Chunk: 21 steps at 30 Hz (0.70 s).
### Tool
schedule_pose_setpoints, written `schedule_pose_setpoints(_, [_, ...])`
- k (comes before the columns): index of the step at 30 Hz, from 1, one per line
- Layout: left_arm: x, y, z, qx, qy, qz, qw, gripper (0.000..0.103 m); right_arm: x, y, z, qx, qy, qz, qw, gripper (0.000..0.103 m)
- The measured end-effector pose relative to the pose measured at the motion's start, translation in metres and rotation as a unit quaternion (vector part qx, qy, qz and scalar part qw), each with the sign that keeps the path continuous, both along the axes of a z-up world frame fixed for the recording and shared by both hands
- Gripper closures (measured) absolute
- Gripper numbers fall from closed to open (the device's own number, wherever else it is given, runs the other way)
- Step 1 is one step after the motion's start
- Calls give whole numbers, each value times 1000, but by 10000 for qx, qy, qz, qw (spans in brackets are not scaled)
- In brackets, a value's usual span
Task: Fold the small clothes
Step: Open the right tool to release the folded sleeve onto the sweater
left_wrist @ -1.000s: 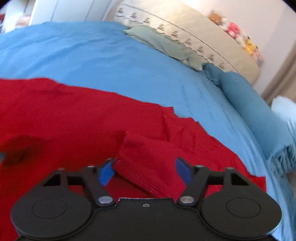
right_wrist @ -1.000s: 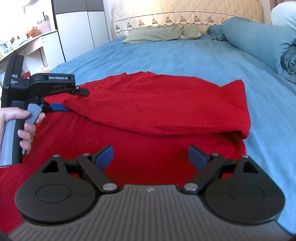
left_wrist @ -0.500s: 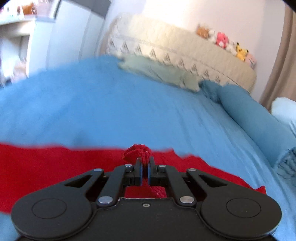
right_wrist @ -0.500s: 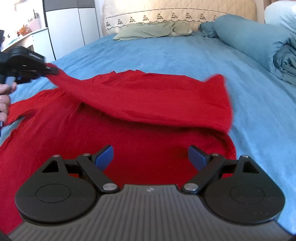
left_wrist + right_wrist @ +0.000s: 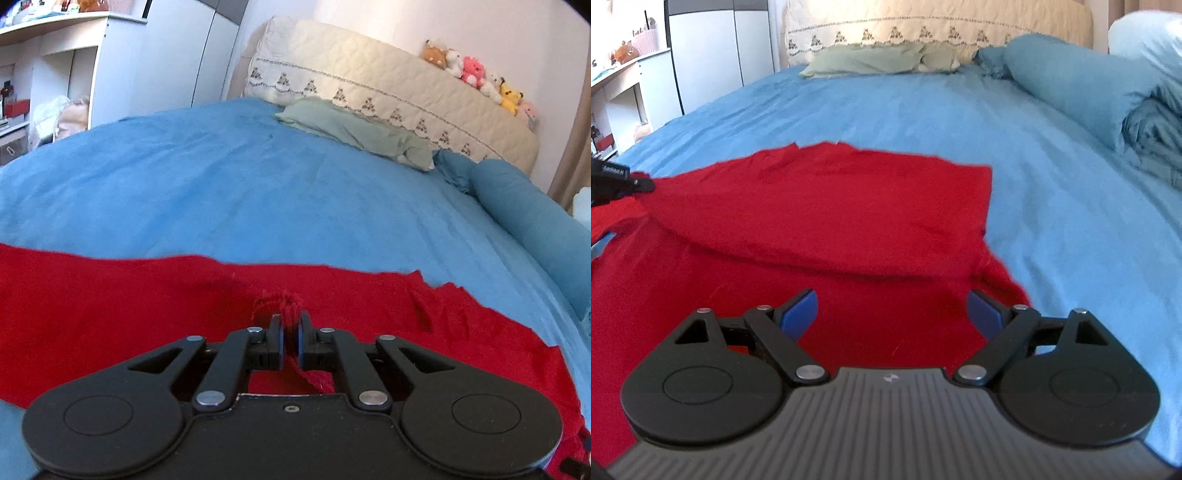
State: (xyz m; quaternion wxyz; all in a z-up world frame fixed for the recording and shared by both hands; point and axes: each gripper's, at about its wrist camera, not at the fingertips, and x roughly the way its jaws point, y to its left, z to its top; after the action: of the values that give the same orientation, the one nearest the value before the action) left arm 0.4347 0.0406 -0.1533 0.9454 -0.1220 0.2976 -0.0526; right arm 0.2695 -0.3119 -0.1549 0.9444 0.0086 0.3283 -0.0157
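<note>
On the blue bed (image 5: 1052,177) lies a red garment (image 5: 820,221), spread across the near part of the cover, with one layer folded over the rest so that a soft fold edge runs across its middle. Its right corner ends just short of bare blue sheet.

Seen from the left wrist, the left gripper (image 5: 290,341) has a bunched tuft of the red fabric between its fingers (image 5: 275,345); the fingers stand close together with only a narrow gap, and they are opening slightly, with the cloth still pinched between them as far as the view shows. In the right wrist view this same gripper (image 5: 628,182) shows at the far left edge, meeting the garment's left tip, which is drawn out to a point there.

The right gripper (image 5: 890,314) hovers low over the near part of the garment with its fingers (image 5: 799,314) spread wide and nothing between them; only red cloth lies below.

Beyond the garment the sheet is bare up to a green pillow (image 5: 354,131) lying against the quilted cream headboard (image 5: 369,88). A rolled blue duvet (image 5: 1082,85) lies along the right side of the bed. A row of plush toys (image 5: 476,75) sits on top of the headboard. A white wardrobe (image 5: 713,51) stands at the left.
</note>
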Motion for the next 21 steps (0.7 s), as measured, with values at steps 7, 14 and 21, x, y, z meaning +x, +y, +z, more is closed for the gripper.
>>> schedule_pose_setpoints(7, [-19, -7, 26, 299, -571, -371, 9972, 51, 37, 1, 13, 463, -271, 181, 9984, 0])
schedule_pose_setpoints(14, [-20, -20, 6, 750, -163, -1161, 9903, 46, 48, -28, -16, 774, 100, -78, 9969, 1])
schedule_pose_setpoints(21, [10, -29, -12, 842, -22, -1157, 9897, 30, 51, -20, -2, 574, -233, 97, 9980, 0])
